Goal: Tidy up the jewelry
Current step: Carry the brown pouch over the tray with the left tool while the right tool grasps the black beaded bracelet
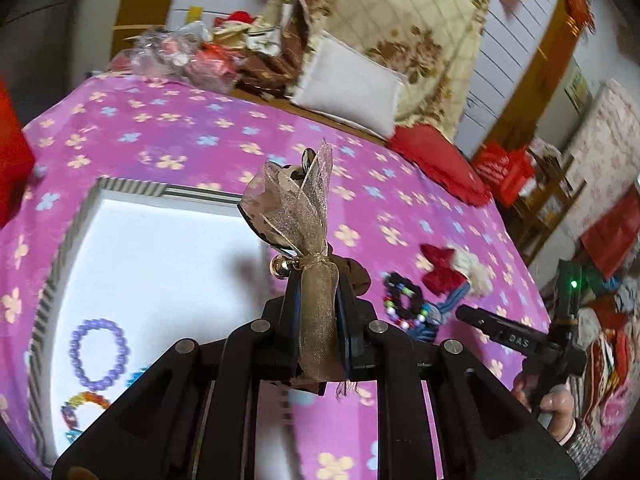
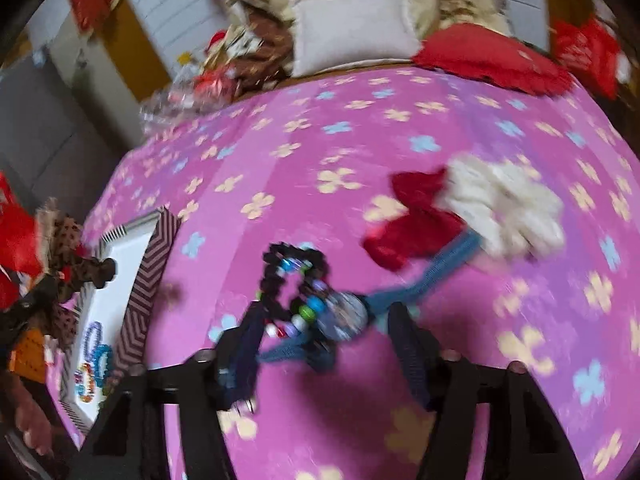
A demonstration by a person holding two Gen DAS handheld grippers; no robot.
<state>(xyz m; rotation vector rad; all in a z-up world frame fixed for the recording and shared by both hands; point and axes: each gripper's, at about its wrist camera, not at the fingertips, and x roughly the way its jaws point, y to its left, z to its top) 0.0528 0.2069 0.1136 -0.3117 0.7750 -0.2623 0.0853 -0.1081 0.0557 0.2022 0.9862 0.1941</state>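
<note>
Left wrist view: left tool clamped on ribbon hair bow over white tray already holding purple bracelet, right tool apart around dark beaded bracelet on bed, red bow left near it.

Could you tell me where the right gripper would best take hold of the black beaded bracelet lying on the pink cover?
Probably its far arc of plain black beads, approached from above. The black beaded bracelet lies flat as an open loop, and its near side touches the blue-strapped watch, so the far arc is freer.
</note>
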